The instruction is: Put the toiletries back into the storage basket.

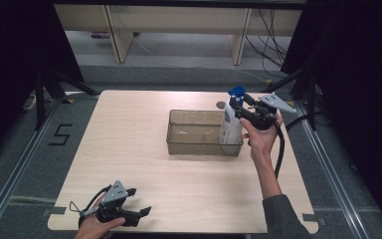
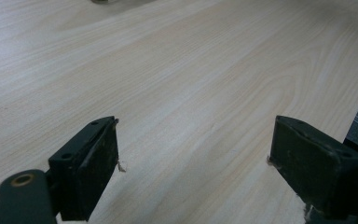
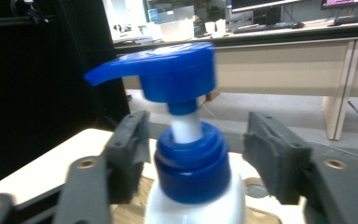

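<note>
The pump bottle (image 1: 231, 124) stands upright in the right end of the clear bin (image 1: 194, 144) at centre frame, its blue collar between the spread, non-contacting pads of the right claw (image 1: 238, 105), while the left claw (image 1: 138, 205), also spread, rests on the table (image 1: 129, 149) at lower left.

White pump bottle (image 1: 231, 124) upright in clear bin (image 1: 194, 144); right gripper (image 1: 239, 107) at its blue pump, jaws apparently apart; left gripper (image 1: 138, 203) rests near table (image 1: 129, 149) edge.
</note>
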Demonstrator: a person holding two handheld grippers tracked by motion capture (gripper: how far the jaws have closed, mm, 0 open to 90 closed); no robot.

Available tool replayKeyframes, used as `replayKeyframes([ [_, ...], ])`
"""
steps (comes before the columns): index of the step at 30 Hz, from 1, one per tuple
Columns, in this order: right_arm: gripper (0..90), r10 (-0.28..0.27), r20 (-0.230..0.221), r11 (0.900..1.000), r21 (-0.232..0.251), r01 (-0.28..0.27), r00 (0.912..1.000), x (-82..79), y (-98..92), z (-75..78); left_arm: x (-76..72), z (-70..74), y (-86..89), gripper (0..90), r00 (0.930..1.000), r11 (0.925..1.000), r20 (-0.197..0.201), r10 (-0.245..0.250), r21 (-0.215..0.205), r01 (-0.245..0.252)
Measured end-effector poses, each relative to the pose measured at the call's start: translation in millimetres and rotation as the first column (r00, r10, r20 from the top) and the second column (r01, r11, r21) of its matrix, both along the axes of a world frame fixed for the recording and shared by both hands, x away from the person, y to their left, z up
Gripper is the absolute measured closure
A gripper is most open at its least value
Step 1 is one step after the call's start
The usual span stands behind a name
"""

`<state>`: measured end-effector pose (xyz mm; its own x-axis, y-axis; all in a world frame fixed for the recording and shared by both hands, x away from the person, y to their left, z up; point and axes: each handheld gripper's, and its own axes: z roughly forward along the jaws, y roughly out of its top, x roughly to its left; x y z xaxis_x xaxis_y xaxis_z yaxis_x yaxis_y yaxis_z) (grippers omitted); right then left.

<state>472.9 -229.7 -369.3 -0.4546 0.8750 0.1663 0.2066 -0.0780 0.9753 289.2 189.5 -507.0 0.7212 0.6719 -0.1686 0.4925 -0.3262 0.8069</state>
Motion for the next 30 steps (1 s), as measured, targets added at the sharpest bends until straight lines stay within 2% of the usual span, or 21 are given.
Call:
replayKeyframes([
  [2, 35.5, 0.007, -0.004, 1.0, -0.002, -0.007, 1.0, -0.4, -0.6, 0.3, -0.2, -0.1, -0.4, 14.8, 1.0, 1.0, 0.0, 0.002, -0.006, -0.002],
  [3, 31.1, 0.02, 0.0, 1.0, 0.021, -0.02, 0.9998, -1.0, -1.2, 0.2, 0.5, 0.7, 0.4, 14.8, 1.0, 1.0, -0.005, -0.002, 0.003, 0.002],
  [5, 29.8, 0.015, -0.004, 1.0, 0.023, -0.015, 0.9999, -2.1, -1.4, 0.2, 0.3, 0.6, 0.5, 14.9, 1.0, 1.0, -0.004, -0.002, 0.004, 0.002],
  [7, 27.3, 0.016, -0.004, 1.0, 0.004, -0.016, 0.9999, -5.6, -2.5, -0.1, -0.2, -0.2, -0.4, 14.8, 1.0, 0.9999, 0.003, 0.005, -0.009, -0.005],
  [8, 27.1, 0.024, -0.004, 1.0, 0.02, -0.024, 0.9997, -7.2, -2.0, -0.6, -0.1, 0.4, -0.3, 14.8, 1.0, 1.0, -0.001, 0.006, -0.005, -0.006],
  [14, 25.4, 0.028, -0.008, 1.0, 0.006, -0.028, 0.9996, -13.3, -4.2, -1.5, 0.3, 0.4, 0.2, 14.8, 1.0, 1.0, -0.003, -0.001, 0.003, 0.001],
  [15, 25.3, 0.018, -0.016, 1.0, 0.021, -0.017, 0.9997, -15.6, -5.1, -2.0, 0.3, 0.4, 0.2, 14.8, 1.0, 1.0, -0.002, -0.001, 0.002, 0.001],
  [18, 25.3, 0.027, -0.015, 0.999, 0.023, -0.027, 0.9995, -16.9, -5.8, -2.4, 0.1, -0.1, 0.2, 14.8, 1.0, 1.0, 0.0, -0.001, 0.0, 0.001],
  [19, 25.3, 0.028, -0.003, 1.0, 0.008, -0.028, 0.9996, -16.8, -6.9, -2.5, 0.4, 0.5, 0.3, 14.8, 1.0, 1.0, -0.003, -0.001, 0.004, 0.001],
  [20, 25.3, 0.029, -0.005, 0.999, 0.034, -0.029, 0.9996, -20.7, -7.5, -2.2, 0.4, 0.5, 0.3, 14.8, 1.0, 1.0, -0.004, -0.001, 0.002, 0.001],
  [25, 25.3, 0.018, 0.004, 0.999, 0.041, -0.018, 0.9998, -28.1, -8.9, -0.8, 0.5, 0.6, 0.5, 14.8, 1.0, 1.0, -0.006, -0.003, 0.005, 0.003],
  [27, 24.7, 0.008, 0.017, 1.0, 0.029, -0.008, 0.9998, -33.6, -10.8, -2.7, 0.0, 0.0, 0.1, 14.8, 1.0, 1.0, 0.0, -0.001, 0.001, 0.001],
  [29, 25.0, 0.019, 0.012, 0.999, 0.045, -0.02, 0.9997, -37.5, -10.6, -4.8, 0.5, 0.6, 0.2, 14.8, 1.0, 1.0, -0.005, -0.002, 0.004, 0.002],
  [30, 24.7, 0.02, 0.018, 0.999, 0.038, -0.021, 0.9996, -37.3, -10.6, -5.8, 0.5, 0.6, 0.2, 14.8, 1.0, 1.0, -0.005, -0.002, 0.004, 0.002],
])
